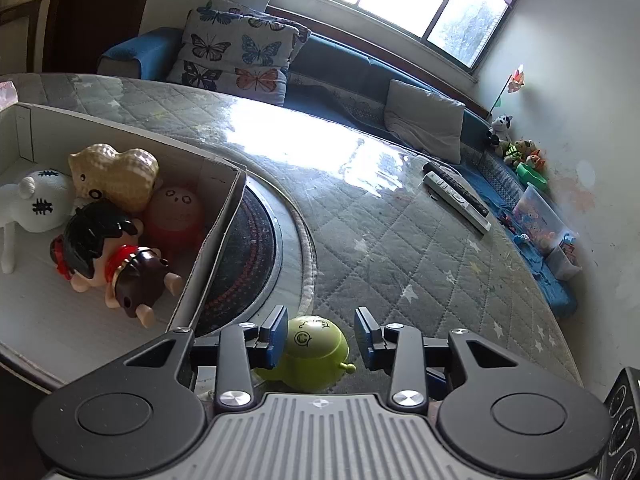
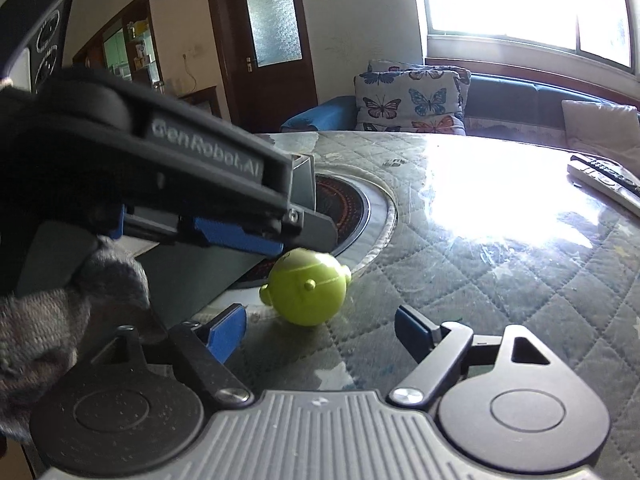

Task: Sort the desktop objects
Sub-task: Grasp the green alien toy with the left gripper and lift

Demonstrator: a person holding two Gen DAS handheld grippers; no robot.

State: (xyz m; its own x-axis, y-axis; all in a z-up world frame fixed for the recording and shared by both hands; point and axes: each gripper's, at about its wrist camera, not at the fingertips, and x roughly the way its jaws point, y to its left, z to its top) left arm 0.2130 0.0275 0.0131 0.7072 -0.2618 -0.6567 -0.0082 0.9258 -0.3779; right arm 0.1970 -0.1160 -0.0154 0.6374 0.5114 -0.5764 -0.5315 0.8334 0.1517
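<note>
A round green toy [image 1: 316, 350] lies on the quilted table between the open jaws of my left gripper [image 1: 322, 340]; the left pad [image 1: 276, 338] is close against it, the right pad stands apart. In the right wrist view the green toy [image 2: 306, 290] sits just beyond my open, empty right gripper [image 2: 320, 330], and the left gripper's fingers [image 2: 240, 236] hover right over the toy. A white cardboard box [image 1: 216, 220] at the left holds several toys: a peanut figure [image 1: 114, 174], a white figure [image 1: 38, 200], a red ball [image 1: 176, 212] and a dark-haired doll [image 1: 112, 260].
A round black burner [image 1: 248, 252] is set into the table beside the box. Two remote controls [image 1: 456, 196] lie at the far right of the table. A blue sofa with butterfly cushions [image 1: 236, 56] runs behind the table.
</note>
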